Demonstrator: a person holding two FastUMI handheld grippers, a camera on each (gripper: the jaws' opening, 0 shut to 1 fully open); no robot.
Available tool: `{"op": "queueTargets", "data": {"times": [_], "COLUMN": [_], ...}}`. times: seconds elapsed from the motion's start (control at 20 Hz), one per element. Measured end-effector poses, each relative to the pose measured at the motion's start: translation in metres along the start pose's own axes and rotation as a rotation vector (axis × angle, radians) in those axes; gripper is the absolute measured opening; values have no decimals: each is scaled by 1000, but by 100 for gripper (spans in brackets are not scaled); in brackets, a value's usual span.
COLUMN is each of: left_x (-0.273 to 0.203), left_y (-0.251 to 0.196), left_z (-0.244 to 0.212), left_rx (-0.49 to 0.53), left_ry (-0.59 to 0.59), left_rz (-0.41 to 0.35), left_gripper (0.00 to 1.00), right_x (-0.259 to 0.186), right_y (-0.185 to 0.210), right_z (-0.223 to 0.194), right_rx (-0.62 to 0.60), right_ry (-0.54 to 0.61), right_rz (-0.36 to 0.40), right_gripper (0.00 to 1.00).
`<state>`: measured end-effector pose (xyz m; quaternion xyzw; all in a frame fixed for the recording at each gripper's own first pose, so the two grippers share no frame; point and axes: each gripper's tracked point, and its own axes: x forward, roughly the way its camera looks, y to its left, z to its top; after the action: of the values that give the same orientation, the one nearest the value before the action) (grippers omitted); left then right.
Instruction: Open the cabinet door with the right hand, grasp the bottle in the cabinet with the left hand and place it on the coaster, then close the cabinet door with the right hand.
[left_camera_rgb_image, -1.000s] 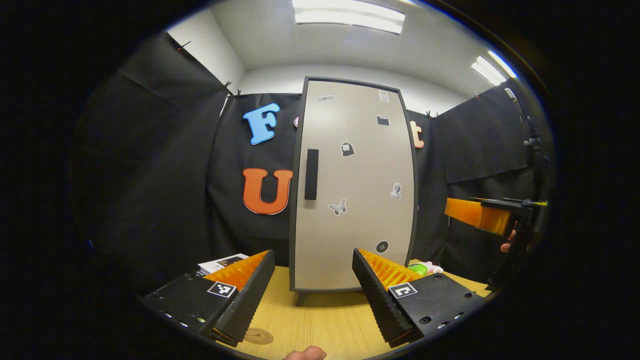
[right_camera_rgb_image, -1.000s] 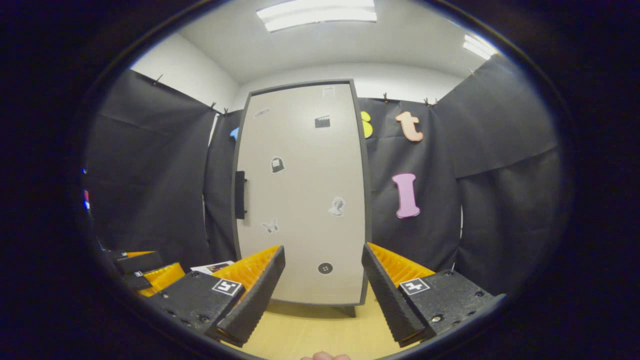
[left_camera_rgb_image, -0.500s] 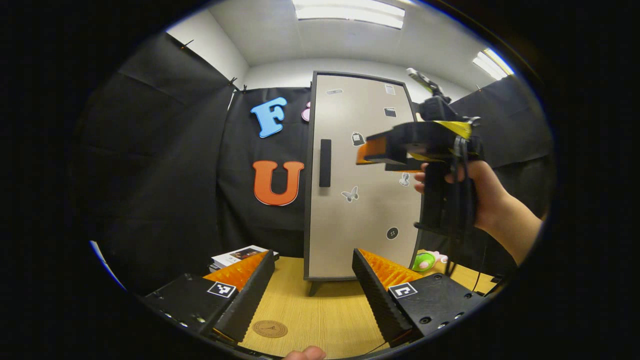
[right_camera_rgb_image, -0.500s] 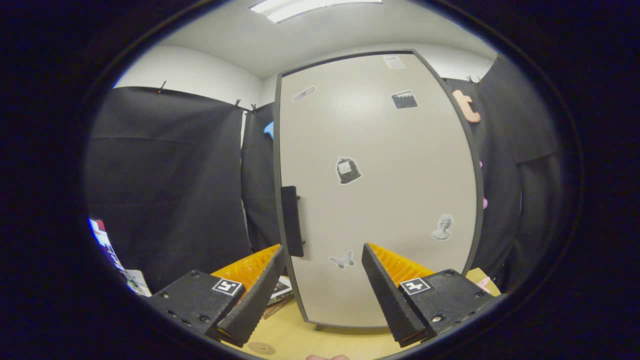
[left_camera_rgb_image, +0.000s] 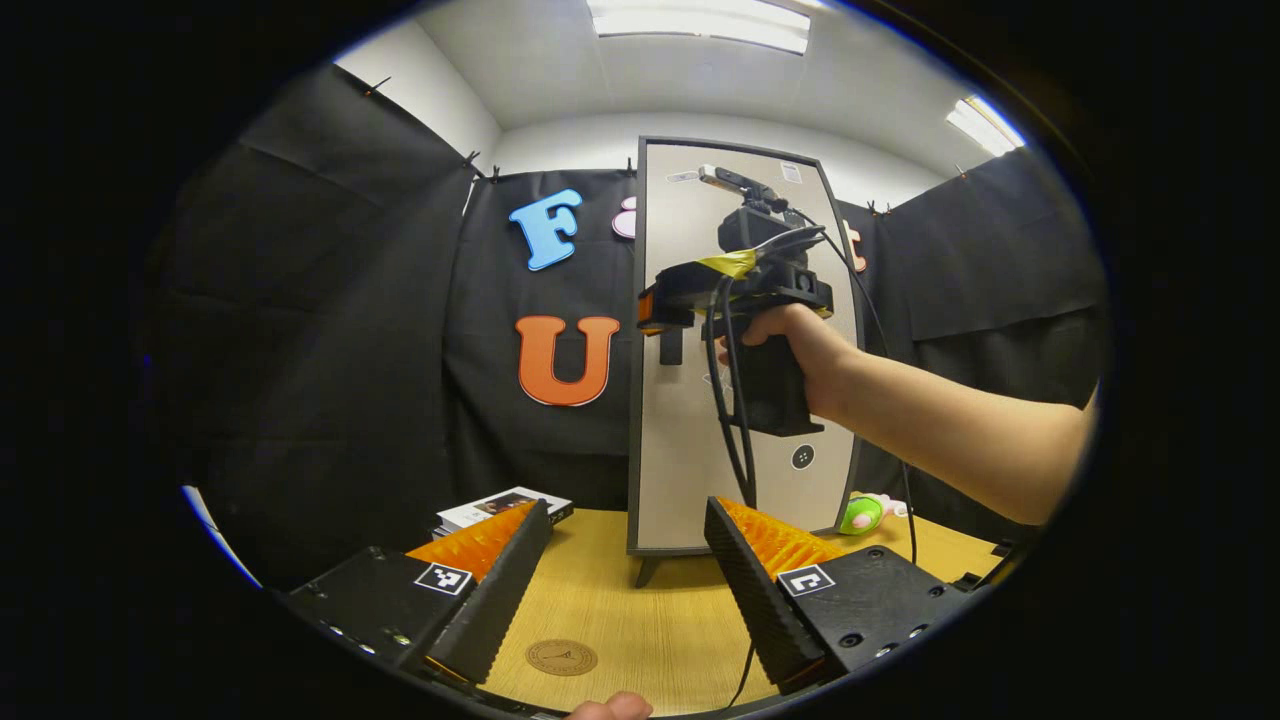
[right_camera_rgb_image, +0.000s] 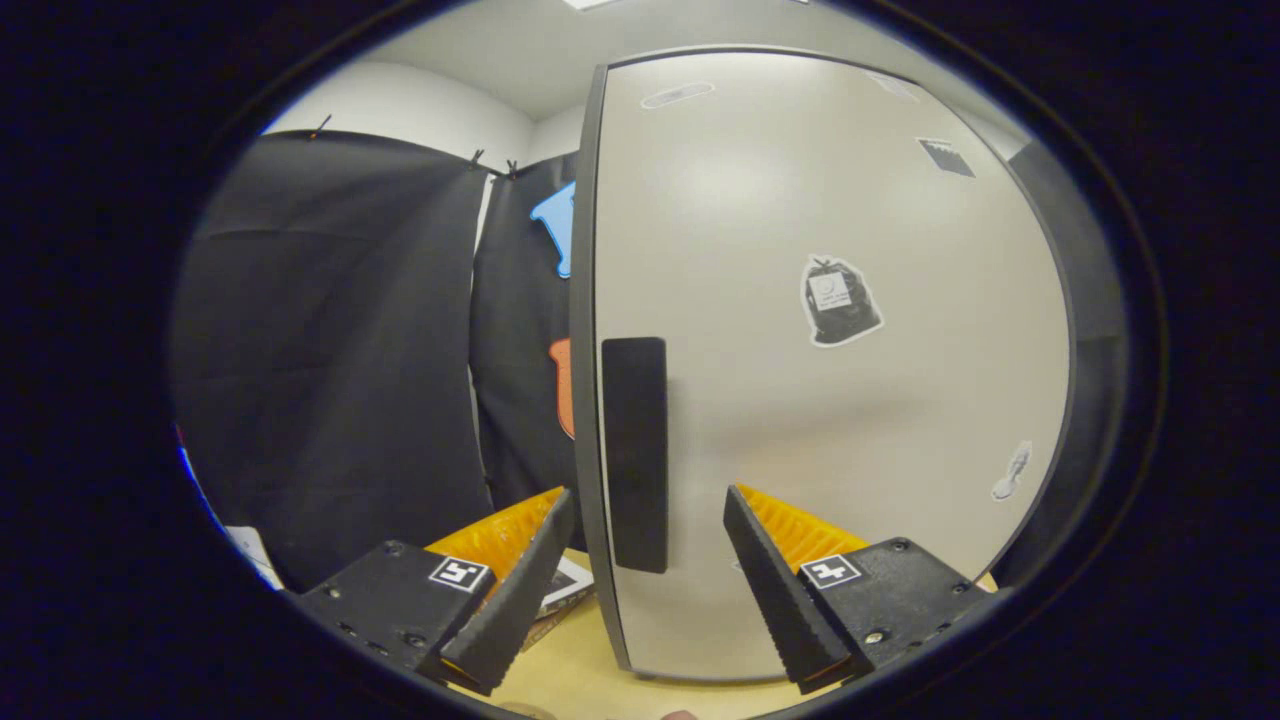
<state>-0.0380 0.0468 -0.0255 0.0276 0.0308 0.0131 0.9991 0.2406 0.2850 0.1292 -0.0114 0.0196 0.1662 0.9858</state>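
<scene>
In the left gripper view our left gripper (left_camera_rgb_image: 628, 570) hung spread and empty low over the table (left_camera_rgb_image: 640, 620), with the coaster (left_camera_rgb_image: 561, 657) lying between its fingers and the closed cabinet (left_camera_rgb_image: 690, 480) standing beyond. In the right gripper view our right gripper (right_camera_rgb_image: 645, 560) was parted, holding nothing, its fingers either side of the door's handle (right_camera_rgb_image: 635, 450); whether they touched it we could not tell. The bottle was hidden.
</scene>
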Motion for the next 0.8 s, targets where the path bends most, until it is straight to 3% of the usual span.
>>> {"op": "queueTargets", "data": {"times": [0.2, 0.35, 0.45, 0.55, 0.8], "left_x": [3, 4, 5, 4, 4], "left_y": [9, 15, 18, 21, 27], "left_z": [-3, -3, -3, -2, -3], "left_rx": [-11, -12, -9, -9, -11], "left_ry": [8, 8, 8, 2, 5], "left_rz": [9, 17, 20, 24, 25], "left_gripper": [95, 95, 95, 95, 95], "right_x": [16, 22, 23, 23, 23], "right_y": [2, 5, 0, -5, -4], "right_z": [-1, 1, -2, -1, -2], "right_rx": [-41, -51, -67, -64, -42], "right_ry": [4, -3, 4, -2, 5], "right_rz": [-47, -71, -111, -145, -127], "right_gripper": [95, 88, 68, 39, 25]}}
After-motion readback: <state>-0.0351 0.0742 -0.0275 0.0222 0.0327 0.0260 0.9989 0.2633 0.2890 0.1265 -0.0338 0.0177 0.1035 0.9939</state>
